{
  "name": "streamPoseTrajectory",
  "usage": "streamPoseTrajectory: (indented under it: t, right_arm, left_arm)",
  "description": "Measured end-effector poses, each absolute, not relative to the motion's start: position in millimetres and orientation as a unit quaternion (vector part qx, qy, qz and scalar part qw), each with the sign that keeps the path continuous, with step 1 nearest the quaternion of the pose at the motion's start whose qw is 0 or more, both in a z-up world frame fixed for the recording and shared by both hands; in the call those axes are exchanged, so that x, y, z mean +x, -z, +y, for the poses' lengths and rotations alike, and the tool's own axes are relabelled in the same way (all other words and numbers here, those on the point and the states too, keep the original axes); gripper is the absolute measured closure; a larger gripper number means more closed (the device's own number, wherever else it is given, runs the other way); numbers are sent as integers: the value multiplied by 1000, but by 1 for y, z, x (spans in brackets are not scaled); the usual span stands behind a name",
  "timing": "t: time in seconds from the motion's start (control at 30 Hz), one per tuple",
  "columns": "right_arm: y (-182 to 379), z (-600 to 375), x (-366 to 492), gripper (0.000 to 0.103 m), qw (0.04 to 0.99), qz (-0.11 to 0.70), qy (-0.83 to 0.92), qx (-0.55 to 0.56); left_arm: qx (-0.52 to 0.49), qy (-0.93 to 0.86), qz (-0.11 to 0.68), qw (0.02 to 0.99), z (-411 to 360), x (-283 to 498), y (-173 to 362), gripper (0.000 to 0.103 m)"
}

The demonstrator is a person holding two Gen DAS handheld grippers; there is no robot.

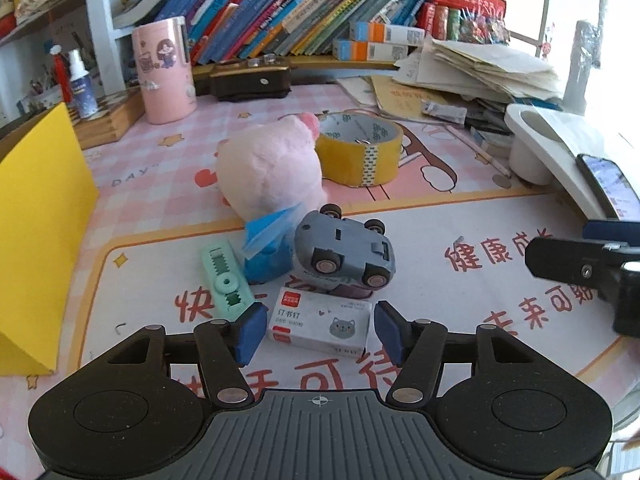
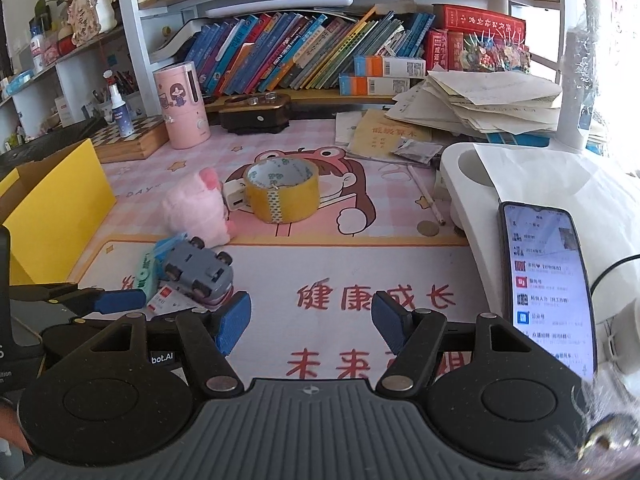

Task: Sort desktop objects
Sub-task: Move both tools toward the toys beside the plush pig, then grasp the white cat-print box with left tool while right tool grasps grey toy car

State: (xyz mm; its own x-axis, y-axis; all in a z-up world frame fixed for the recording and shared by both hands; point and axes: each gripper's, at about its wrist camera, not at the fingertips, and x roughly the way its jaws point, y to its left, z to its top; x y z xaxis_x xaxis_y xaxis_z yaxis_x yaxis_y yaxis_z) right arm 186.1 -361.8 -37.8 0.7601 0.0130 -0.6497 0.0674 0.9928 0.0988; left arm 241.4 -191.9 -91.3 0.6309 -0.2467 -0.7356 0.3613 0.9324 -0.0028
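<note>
My left gripper (image 1: 320, 332) hangs low over the desk mat with a white staples box (image 1: 320, 326) between its blue pads (image 1: 252, 332). The pads flank the box's short ends with a sliver of gap, and the box lies flat. Just beyond it a grey toy car (image 1: 344, 252) lies on its side, next to a blue object (image 1: 266, 256) and a mint green gadget (image 1: 226, 280). A pink plush (image 1: 272, 164) and a yellow tape roll (image 1: 360, 148) sit further back. My right gripper (image 2: 312, 322) stands open over bare mat, right of the car (image 2: 200, 270).
A yellow cardboard box (image 1: 40, 220) stands at the left edge. A lit phone (image 2: 546, 280) leans on a white stand (image 2: 472, 184) at the right. A pink humidifier (image 2: 182, 104), a dark case, stacked papers and a bookshelf line the back.
</note>
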Motion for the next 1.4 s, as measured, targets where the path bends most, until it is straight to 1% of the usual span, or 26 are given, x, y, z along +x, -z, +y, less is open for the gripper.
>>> streamPoseTrajectory:
  t: [0.2, 0.23, 0.27, 0.37, 0.47, 0.57, 0.63, 0.7, 0.73, 0.9, 0.97, 1.07, 1.1, 1.13, 1.4]
  right_arm:
    - [39, -365, 193, 37, 936, 347, 11, 58]
    - [39, -365, 195, 37, 936, 348, 9, 58]
    - [40, -365, 196, 37, 936, 348, 6, 58]
    - [41, -362, 201, 37, 935, 350, -1, 58]
    - [41, -357, 208, 37, 935, 349, -14, 59]
    - [44, -349, 217, 33, 934, 351, -33, 62]
    - [48, -341, 226, 25, 929, 360, -52, 66]
    - [52, -331, 236, 22, 924, 370, -73, 64]
    - [55, -325, 241, 19, 922, 373, -85, 59]
    - [71, -292, 266, 18, 917, 376, -132, 5]
    - [78, -282, 274, 19, 916, 376, -138, -24]
    - [88, -275, 283, 23, 914, 379, -136, -45]
    - [91, -274, 285, 31, 913, 381, -135, -50]
    - [93, -274, 287, 45, 912, 384, -132, -56]
    - [79, -295, 267, 46, 922, 370, -110, -30]
  left_arm:
    - [90, 175, 398, 896, -199, 248, 101, 41]
    - [88, 175, 396, 897, -199, 248, 101, 41]
    - [87, 176, 395, 898, -198, 248, 101, 46]
    - [71, 173, 401, 897, -194, 245, 97, 47]
    - [44, 166, 390, 905, -180, 232, 86, 47]
    - [25, 143, 393, 908, -162, 219, 75, 47]
    - [12, 119, 396, 911, -148, 212, 70, 47]
    - [-2, 91, 395, 914, -134, 204, 64, 47]
    - [-8, 80, 394, 916, -128, 201, 61, 47]
    - [-36, 22, 384, 922, -100, 190, 46, 47]
    - [-49, 3, 381, 923, -91, 185, 42, 47]
    - [-54, -12, 377, 925, -85, 177, 37, 47]
    - [-53, -14, 375, 925, -84, 175, 36, 47]
    - [-52, -16, 374, 926, -83, 173, 35, 47]
    - [-58, 3, 364, 929, -89, 169, 28, 47]
